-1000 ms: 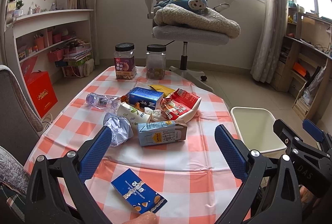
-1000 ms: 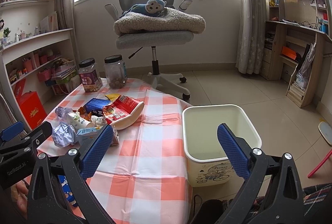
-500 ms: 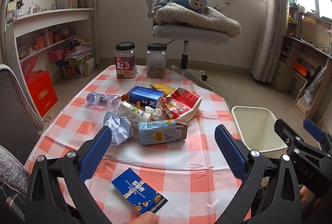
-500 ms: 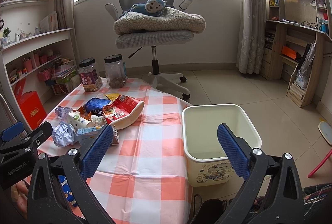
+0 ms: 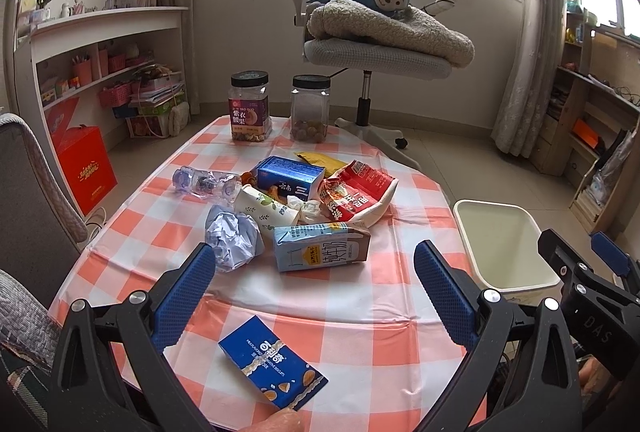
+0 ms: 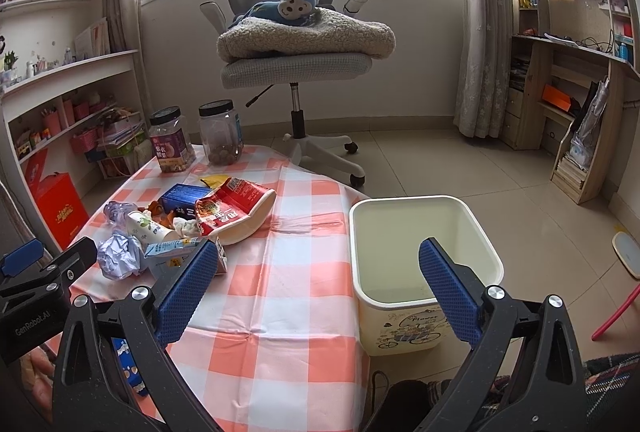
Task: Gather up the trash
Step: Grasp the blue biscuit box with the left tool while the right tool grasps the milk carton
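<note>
Nothing has yet been picked up, so the collecting is judged to be at its very start. The left gripper (image 5: 314, 284) is held released, its blue textured pads wide apart and empty, above the near edge of the round tabletop covered in an orange-and-white checked plastic cloth (image 5: 372, 312). The right gripper (image 6: 312, 280) is likewise spread and empty, poised off the right edge of the tabletop, above the cream rectangular plastic waste bin (image 6: 424, 320), which stands on the floor just beside that edge.

The trash is heaped at the middle of the tabletop: a pale blue and brown milk carton (image 5: 320, 248) lying on its side, a crumpled ball of lavender paper (image 5: 234, 238) just beside it, a torn red foil snack bag (image 5: 356, 193), a crushed clear plastic bottle (image 5: 204, 183) and a dark blue cardboard box (image 5: 290, 175). A flat blue biscuit box (image 5: 272, 368) lies alone at the near edge.

The next move is judged to call for a short forward reach, with the pads closed across a rigid, flat-sided piece such as the carton; the foil and paper would crumple more readily.
</note>
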`<state>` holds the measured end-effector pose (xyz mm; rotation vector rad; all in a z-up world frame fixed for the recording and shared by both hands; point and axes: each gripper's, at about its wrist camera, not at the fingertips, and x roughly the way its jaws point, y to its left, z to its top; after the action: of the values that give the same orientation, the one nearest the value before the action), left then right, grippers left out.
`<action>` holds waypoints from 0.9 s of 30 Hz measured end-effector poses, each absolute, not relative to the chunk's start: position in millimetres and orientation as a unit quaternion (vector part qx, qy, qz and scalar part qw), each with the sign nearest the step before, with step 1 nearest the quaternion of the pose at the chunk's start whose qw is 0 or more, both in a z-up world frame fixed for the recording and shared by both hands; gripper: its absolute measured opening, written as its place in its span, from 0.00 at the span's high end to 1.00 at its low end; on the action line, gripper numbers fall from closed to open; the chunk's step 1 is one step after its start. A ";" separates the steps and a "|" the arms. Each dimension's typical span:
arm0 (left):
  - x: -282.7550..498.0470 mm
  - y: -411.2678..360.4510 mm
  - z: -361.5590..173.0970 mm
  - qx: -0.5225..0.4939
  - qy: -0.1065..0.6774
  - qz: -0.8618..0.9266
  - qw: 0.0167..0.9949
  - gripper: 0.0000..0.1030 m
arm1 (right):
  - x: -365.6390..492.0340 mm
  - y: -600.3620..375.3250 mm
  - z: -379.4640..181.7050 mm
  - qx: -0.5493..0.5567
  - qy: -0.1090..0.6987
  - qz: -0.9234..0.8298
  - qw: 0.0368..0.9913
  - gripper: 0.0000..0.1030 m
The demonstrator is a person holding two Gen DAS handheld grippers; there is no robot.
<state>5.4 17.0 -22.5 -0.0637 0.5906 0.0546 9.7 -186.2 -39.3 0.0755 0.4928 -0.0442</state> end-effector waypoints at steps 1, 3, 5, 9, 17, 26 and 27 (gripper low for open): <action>7.9 19.8 -25.0 -0.039 0.302 0.036 0.952 0.06 | 11.5 -186.0 -40.9 0.039 0.251 -0.022 0.967 0.07; 14.0 30.4 -35.8 -0.062 0.335 0.060 0.938 0.06 | 15.7 -187.1 -41.0 0.041 0.263 -0.022 0.964 0.07; 19.4 42.2 -49.7 -0.079 0.374 0.101 0.919 0.06 | 17.8 -191.1 -36.2 0.048 0.269 -0.022 0.962 0.07; 26.6 68.4 -83.2 -0.130 0.449 0.157 0.870 0.06 | 25.7 -197.3 -34.6 0.058 0.297 -0.023 0.953 0.07; 36.6 72.6 -137.7 -0.221 0.559 0.163 0.782 0.06 | 39.1 -207.5 -55.1 0.069 0.354 -0.033 0.932 0.07; 69.1 64.6 -169.3 -0.213 0.605 0.185 0.744 0.10 | 68.4 -216.6 -68.9 0.077 0.401 -0.046 0.912 0.07; 72.2 60.1 -166.9 -0.196 0.604 0.184 0.750 0.21 | 72.4 -215.4 -67.0 0.072 0.402 -0.045 0.912 0.07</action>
<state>72.2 60.1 -166.9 -0.4278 1.3201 0.4024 72.4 -215.4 -67.0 0.1477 0.8290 -0.0924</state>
